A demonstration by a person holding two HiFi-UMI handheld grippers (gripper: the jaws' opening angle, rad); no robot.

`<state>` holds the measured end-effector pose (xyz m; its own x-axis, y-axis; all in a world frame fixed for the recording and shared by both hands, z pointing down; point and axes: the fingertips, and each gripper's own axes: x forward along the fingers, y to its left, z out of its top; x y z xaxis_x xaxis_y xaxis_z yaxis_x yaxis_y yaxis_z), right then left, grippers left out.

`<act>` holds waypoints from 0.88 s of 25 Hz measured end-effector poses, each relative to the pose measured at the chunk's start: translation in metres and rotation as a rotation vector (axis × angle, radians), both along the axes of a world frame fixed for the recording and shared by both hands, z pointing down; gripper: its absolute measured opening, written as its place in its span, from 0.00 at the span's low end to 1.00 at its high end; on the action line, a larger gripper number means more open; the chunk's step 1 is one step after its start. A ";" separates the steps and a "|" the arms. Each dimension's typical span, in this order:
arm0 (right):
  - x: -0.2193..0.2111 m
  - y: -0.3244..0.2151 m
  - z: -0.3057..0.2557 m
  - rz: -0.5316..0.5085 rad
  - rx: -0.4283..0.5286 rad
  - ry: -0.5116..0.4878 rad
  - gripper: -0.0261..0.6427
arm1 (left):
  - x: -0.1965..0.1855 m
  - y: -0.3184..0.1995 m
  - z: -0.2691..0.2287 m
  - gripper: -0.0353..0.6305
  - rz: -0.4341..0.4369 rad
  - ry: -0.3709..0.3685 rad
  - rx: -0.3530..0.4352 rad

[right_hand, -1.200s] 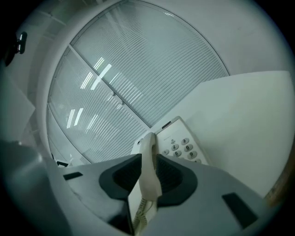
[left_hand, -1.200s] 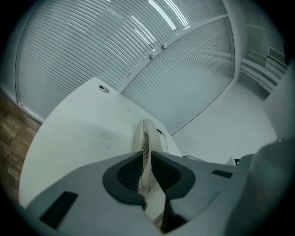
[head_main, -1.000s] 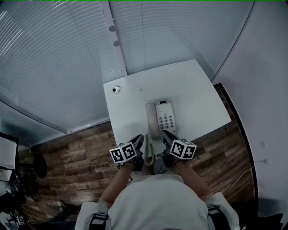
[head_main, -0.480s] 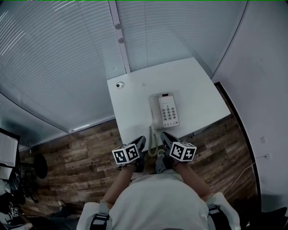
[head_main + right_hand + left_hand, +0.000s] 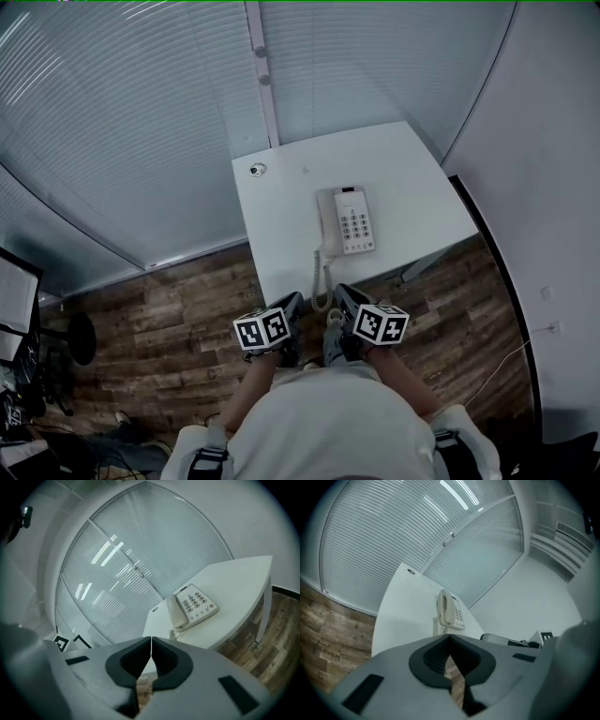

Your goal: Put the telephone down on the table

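Note:
A cream telephone lies flat on the white table, handset on its cradle at the left. Its coiled cord trails to the table's near edge. Both grippers hang over the wooden floor, short of that edge and apart from the phone. My left gripper is shut and holds nothing; its view shows the telephone well beyond the closed tips. My right gripper has just closed its jaws with nothing between them; the telephone sits ahead of it.
A small round fitting sits at the table's far left corner. Glass walls with blinds stand behind and left of the table, and a white wall is at the right. Dark furniture stands on the floor at far left.
Both grippers have drawn back from the table edge toward the person's body. The telephone stays where it lies and now sits farther from the tips.

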<state>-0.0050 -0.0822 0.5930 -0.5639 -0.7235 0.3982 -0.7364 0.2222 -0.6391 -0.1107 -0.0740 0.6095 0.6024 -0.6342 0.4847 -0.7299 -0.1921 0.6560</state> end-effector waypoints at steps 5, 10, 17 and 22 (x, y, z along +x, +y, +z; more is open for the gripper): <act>-0.005 0.023 -0.001 -0.016 0.008 0.021 0.07 | -0.009 0.024 -0.001 0.09 -0.020 0.001 -0.001; -0.012 0.044 -0.001 -0.037 0.013 0.034 0.07 | -0.019 0.046 0.000 0.09 -0.033 -0.007 -0.001; -0.018 0.067 0.002 -0.054 0.008 0.025 0.07 | -0.027 0.067 0.002 0.09 -0.056 -0.003 0.000; -0.021 0.082 0.001 -0.065 0.020 0.033 0.07 | -0.029 0.082 0.001 0.09 -0.065 -0.001 0.012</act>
<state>-0.0261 0.0001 0.5937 -0.5963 -0.6939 0.4036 -0.7409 0.2823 -0.6094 -0.1397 0.0078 0.6108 0.5595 -0.6774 0.4776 -0.7417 -0.1520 0.6533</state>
